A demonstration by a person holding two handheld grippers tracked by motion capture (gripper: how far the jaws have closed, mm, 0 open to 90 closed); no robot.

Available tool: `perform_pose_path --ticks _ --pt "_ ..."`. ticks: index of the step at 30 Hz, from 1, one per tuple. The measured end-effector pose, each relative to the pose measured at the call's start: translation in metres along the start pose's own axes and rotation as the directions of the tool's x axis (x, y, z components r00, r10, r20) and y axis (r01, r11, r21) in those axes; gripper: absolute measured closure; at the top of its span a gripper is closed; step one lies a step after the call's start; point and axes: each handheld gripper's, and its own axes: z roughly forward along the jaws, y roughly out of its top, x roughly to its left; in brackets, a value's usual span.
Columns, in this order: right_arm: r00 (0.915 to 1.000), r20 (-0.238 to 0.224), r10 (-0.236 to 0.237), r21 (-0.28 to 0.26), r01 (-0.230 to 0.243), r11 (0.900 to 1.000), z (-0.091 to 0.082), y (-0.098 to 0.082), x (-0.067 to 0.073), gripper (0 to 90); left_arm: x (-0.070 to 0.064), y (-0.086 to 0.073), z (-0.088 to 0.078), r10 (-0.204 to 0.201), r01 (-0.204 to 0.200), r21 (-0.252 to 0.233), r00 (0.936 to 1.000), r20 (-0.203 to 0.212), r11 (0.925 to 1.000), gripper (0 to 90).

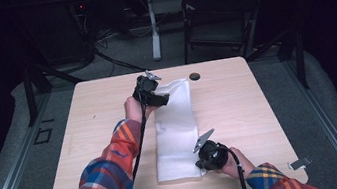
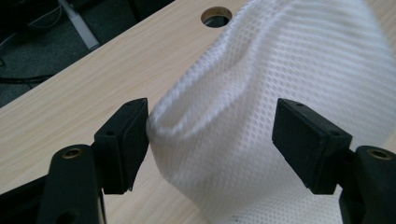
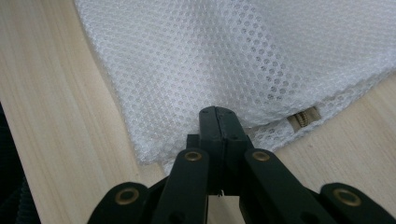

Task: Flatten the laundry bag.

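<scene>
A long white mesh bag (image 1: 177, 133) lies flat down the middle of the wooden table (image 1: 244, 108). At its far end my left gripper (image 1: 163, 98) stands open, with a raised fold of the mesh (image 2: 243, 107) between the two pads. The left pad (image 2: 128, 144) just touches the fold's edge and the right pad (image 2: 308, 140) stands apart from it. At the bag's near right corner my right gripper (image 1: 200, 163) is shut on the mesh edge (image 3: 187, 84). Its jaws (image 3: 215, 114) meet right beside a tan zipper end (image 3: 302, 120).
A round cable hole (image 1: 194, 76) sits in the table just past the bag's far corner, also seen at the hole (image 2: 217, 16). Beyond the table are a dark chair (image 1: 215, 16) and a desk leg (image 1: 154, 31). Bare wood lies on both sides of the bag.
</scene>
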Motion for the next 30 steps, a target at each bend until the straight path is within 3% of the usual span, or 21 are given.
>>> perform_pose_path --ticks 10,13,17,19,20,21,30 --pt "1.0000 -0.007 -0.002 0.011 0.002 1.000 -0.001 0.001 0.000 89.7 -0.003 -0.006 -0.011 -0.003 0.002 0.012 0.9968 0.080 0.9999 18.7" --pt "0.9999 0.014 0.006 0.023 -0.007 1.000 -0.005 0.004 0.001 73.2 -0.007 -0.012 -0.016 0.003 -0.005 0.020 0.9954 0.096 0.9998 16.8" --pt "0.9988 0.031 0.038 -0.017 -0.037 0.999 -0.014 0.008 0.001 51.7 -0.012 -0.020 -0.021 0.019 -0.024 0.036 0.9923 0.122 0.9991 15.1" --pt "0.9981 0.028 0.055 -0.027 -0.054 0.998 -0.018 0.009 0.000 36.2 -0.014 -0.025 -0.024 0.024 -0.030 0.040 0.9908 0.133 0.9987 14.6" --pt "0.9961 0.049 0.074 -0.034 -0.072 0.997 -0.019 0.009 0.000 24.3 -0.016 -0.028 -0.026 0.028 -0.035 0.041 0.9894 0.143 0.9985 14.4" --pt "0.9946 0.053 0.089 -0.033 -0.088 0.996 -0.020 0.009 -0.001 19.6 -0.017 -0.031 -0.028 0.030 -0.037 0.043 0.9881 0.151 0.9984 14.3" --pt "0.9914 0.047 0.122 -0.055 -0.119 0.991 -0.028 0.006 -0.008 11.0 -0.031 -0.064 -0.045 0.055 -0.068 0.053 0.9780 0.201 0.9963 10.6"
